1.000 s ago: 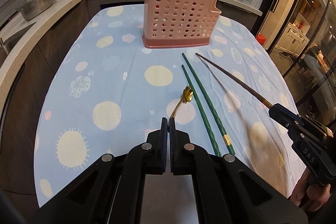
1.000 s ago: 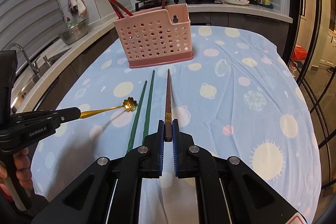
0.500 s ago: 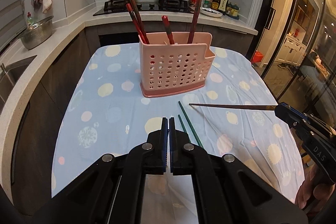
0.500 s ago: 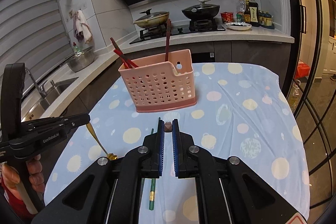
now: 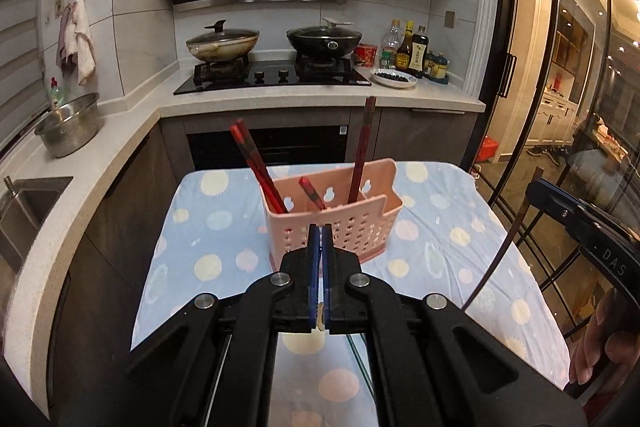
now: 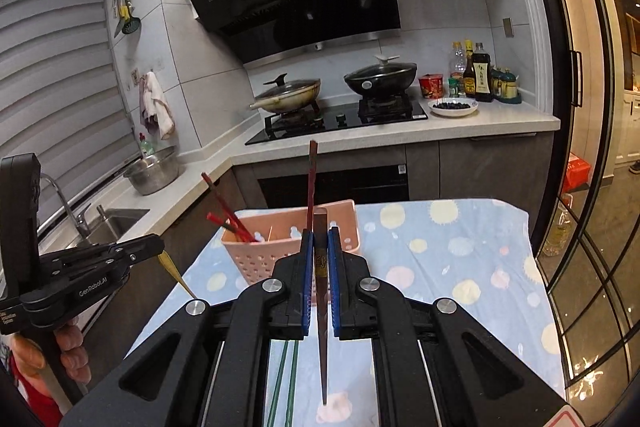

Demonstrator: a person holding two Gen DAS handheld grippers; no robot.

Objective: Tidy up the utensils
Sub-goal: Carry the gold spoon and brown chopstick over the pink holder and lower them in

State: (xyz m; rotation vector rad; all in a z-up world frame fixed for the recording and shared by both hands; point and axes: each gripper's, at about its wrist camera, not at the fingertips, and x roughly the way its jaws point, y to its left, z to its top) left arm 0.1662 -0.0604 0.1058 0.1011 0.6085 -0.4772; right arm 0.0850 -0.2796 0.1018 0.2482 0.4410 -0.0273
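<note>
Both grippers loaded, holder waiting at the far end of the table

Your right gripper [image 6: 319, 263] is clamped on a brown chopstick [image 6: 321, 327], tip hanging down, ready, I judge, for dropping into the pink holder [image 5: 344, 223] that stands near the table's [image 5: 452, 251] far edge. Your left gripper [image 5: 319, 251] is pinched tight on a gold spoon handle [image 6: 176, 273], gripped at its end so the bowl hangs clear below. Two green chopsticks [image 6: 286, 379] lie on the cloth near the front edge, yet to be collected. Red chopsticks [image 5: 258, 167] already lean in the holder's compartments.
</note>
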